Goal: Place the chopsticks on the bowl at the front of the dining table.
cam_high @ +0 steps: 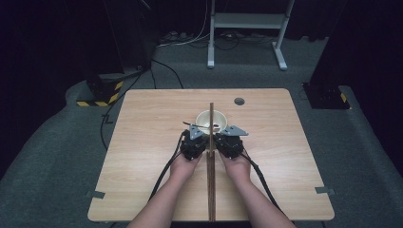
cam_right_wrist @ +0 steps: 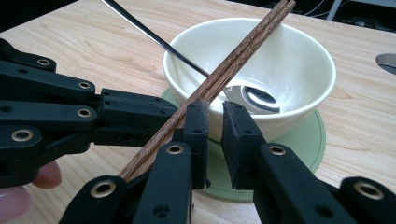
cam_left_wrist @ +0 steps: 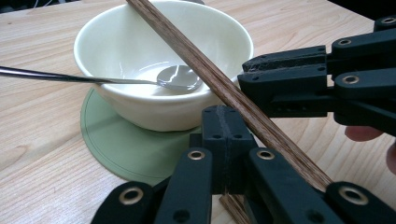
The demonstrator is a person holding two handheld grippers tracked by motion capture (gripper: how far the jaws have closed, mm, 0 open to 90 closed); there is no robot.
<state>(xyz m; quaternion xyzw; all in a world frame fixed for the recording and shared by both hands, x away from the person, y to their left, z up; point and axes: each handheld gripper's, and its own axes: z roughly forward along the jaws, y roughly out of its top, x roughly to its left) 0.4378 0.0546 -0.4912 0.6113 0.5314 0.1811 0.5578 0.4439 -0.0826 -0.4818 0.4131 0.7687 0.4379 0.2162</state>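
Both hand-held grippers, left point(cam_high: 197, 134) and right point(cam_high: 227, 134), sit pressed together on either side of the chopsticks point(cam_high: 211, 161), pinching nothing. These lean across the bowl point(cam_high: 211, 121), which holds a spoon point(cam_left_wrist: 179, 77) and stands on a green coaster point(cam_left_wrist: 121, 144) on the desk point(cam_high: 142, 142).

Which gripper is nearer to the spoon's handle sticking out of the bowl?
Left. The left gripper sits just below the spoon's handle. The right gripper is across the chopsticks, by the bowl's other side.
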